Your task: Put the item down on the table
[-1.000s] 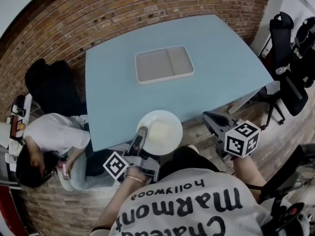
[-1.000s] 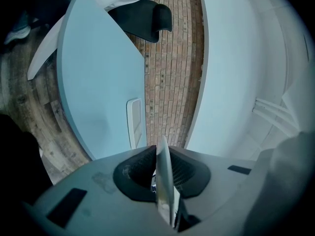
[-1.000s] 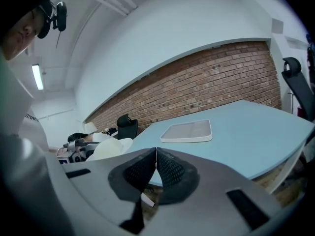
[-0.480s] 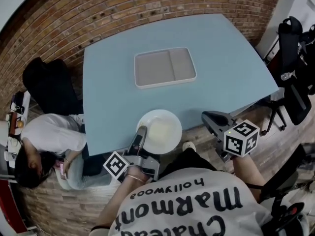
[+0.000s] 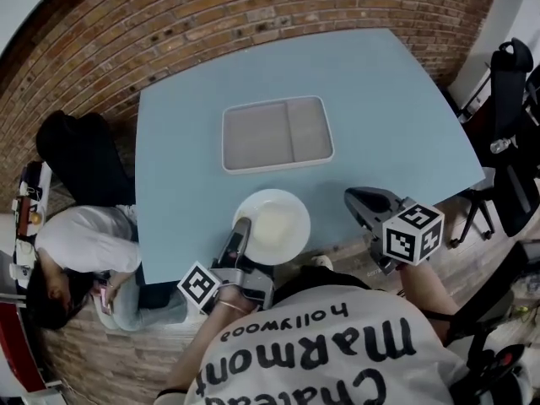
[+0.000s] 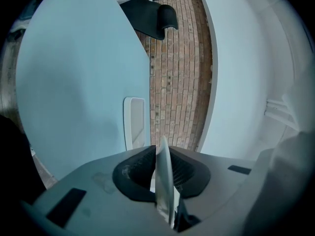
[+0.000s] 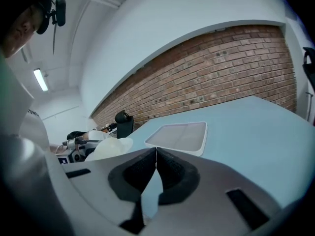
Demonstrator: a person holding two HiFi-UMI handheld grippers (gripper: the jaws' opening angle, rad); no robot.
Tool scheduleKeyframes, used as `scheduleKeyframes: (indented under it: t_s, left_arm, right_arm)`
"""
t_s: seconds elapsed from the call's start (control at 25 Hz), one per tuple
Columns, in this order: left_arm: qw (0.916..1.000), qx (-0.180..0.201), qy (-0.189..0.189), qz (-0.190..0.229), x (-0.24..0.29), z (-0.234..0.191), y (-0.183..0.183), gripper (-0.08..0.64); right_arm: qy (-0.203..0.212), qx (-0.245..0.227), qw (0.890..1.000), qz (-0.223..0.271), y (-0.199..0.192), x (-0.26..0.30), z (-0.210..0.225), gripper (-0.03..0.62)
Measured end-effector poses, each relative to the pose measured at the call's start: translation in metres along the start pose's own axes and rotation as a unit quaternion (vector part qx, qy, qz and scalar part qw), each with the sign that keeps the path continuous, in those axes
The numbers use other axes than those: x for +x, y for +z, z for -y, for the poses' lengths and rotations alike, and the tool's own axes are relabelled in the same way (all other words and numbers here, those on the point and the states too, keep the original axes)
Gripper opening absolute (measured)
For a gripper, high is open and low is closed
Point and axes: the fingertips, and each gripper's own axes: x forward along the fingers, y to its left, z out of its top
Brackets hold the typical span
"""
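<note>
Change since earlier: bench (image 5: 388, 116) edge has slid toward me in the head view; plate (image 5: 272, 226) now sits mostly over the bench, where it overhung the edge before.
Left jaws: left gripper (image 5: 241, 229) clamped on the plate's rim; the left gripper view shows the rim edge-on between the pads.
Right jaws: right gripper (image 5: 369, 201) pressed together on nothing, over the bench's near right edge, well apart from the plate.
Plate position: near edge of bench, nearer me than the tray (image 5: 277, 132). Touching the surface or just above it, I cannot tell.
Key relation: plate runs forward and to the right from my left jaws; bench lies beneath it.
Orientation: round, so no long axis; face up, about level.
Judgement: lower, then release with the left; the near rim may still overhang.
</note>
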Motion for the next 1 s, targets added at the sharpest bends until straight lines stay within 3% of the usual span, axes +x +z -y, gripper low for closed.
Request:
scheduleKeyframes:
  t_s: [0.68, 1.0]
  left_arm:
    - [0.9947, 0.016, 0.012, 0.101, 0.066, -0.016, 0.021, 0.028]
    - [0.9918, 0.03, 0.02, 0.123, 0.084, -0.018, 0.032, 0.028]
  right_arm:
    - [0.07, -0.034, 0.996, -0.039, 0.031, 0.062, 0.077, 0.011]
    - [0.081, -0.013, 0.996, -0.039, 0.03, 0.079, 0.099, 0.009]
